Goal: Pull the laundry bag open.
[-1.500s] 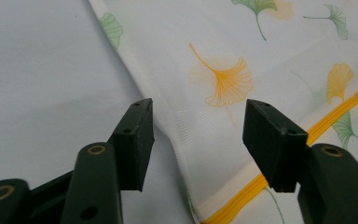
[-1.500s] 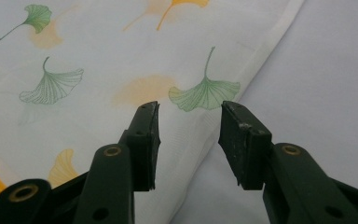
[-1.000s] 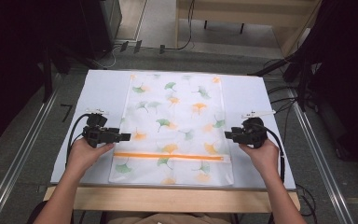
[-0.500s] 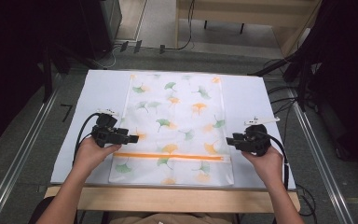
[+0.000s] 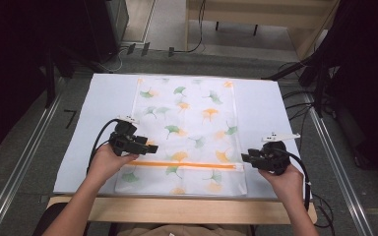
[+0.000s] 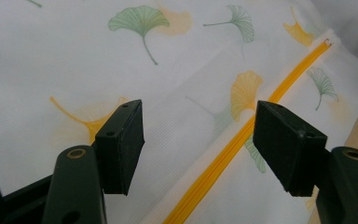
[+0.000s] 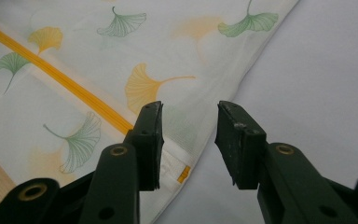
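A white mesh bag printed with green and orange ginkgo leaves lies flat on the table, an orange zipper running across it near the front. My left gripper hovers over the bag's left part by the zipper. In the left gripper view it is open wide above the zipper. My right gripper points at the zipper's right end. In the right gripper view it stands open. Its jaws have just been closing over the bag's edge, and the pads do not press on it.
A pale sheet covers the table under the bag. The wooden front edge runs close to the person's arms. Cables trail off the right side, metal rails flank the table, and a dark cabinet stands behind.
The left gripper has slid right, onto the bag's left part. The right gripper has moved toward the table's front edge, down to the zipper's right end.
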The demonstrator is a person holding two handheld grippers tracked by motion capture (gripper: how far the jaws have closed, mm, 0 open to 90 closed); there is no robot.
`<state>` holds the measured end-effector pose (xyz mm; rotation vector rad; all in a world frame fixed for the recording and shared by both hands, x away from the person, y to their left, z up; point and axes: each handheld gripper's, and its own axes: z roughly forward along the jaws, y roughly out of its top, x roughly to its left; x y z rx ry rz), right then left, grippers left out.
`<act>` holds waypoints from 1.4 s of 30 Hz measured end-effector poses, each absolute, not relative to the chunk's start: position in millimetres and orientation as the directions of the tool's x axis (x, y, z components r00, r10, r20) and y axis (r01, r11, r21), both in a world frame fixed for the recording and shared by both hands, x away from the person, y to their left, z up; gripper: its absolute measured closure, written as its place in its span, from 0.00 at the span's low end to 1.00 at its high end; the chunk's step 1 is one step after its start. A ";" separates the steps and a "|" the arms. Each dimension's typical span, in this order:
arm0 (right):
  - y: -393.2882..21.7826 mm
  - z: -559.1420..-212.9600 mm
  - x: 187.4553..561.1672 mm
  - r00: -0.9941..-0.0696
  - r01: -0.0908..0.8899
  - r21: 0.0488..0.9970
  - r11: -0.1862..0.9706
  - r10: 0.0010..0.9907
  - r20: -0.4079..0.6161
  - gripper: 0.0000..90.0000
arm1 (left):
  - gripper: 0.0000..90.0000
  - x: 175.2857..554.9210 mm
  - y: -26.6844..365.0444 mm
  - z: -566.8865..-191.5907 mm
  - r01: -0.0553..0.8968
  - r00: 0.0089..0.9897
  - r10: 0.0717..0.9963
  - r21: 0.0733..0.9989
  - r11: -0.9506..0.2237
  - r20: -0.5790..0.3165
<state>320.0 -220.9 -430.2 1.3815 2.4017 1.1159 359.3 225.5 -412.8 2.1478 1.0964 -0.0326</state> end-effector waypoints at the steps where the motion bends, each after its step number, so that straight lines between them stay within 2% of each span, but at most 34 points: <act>1: -220.5 -431.2 319.8 -0.565 0.681 0.667 0.302 0.797 0.216 0.71 | 0.38 359.3 224.0 -412.7 0.714 0.641 0.695 0.585 -0.385 -0.326; 10: -218.0 -439.7 317.2 -0.562 0.697 0.647 0.310 0.796 0.224 0.79 | 0.38 361.0 210.5 -413.6 0.699 0.664 0.675 0.589 -0.406 -0.322; 16: -214.9 -448.4 321.3 -0.561 0.724 0.613 0.317 0.787 0.256 1.00 | 0.38 363.4 203.0 -415.5 0.688 0.681 0.661 0.586 -0.429 -0.315; 23: -217.6 -458.0 325.9 -0.550 0.755 0.574 0.316 0.782 0.293 1.00 | 0.39 365.3 200.0 -417.4 0.688 0.685 0.658 0.578 -0.439 -0.314; 32: -208.0 -463.3 323.7 -0.583 0.756 0.535 0.377 0.761 0.287 1.00 | 0.39 365.1 199.0 -418.3 0.687 0.687 0.656 0.575 -0.445 -0.313; 35: -203.3 -462.9 321.3 -0.595 0.743 0.534 0.404 0.763 0.251 1.00 | 0.39 365.0 199.3 -418.3 0.687 0.687 0.656 0.575 -0.445 -0.312; 42: -202.9 -462.5 320.4 -0.592 0.754 0.530 0.387 0.749 0.296 1.00 | 0.39 365.3 199.0 -418.4 0.687 0.686 0.656 0.576 -0.443 -0.313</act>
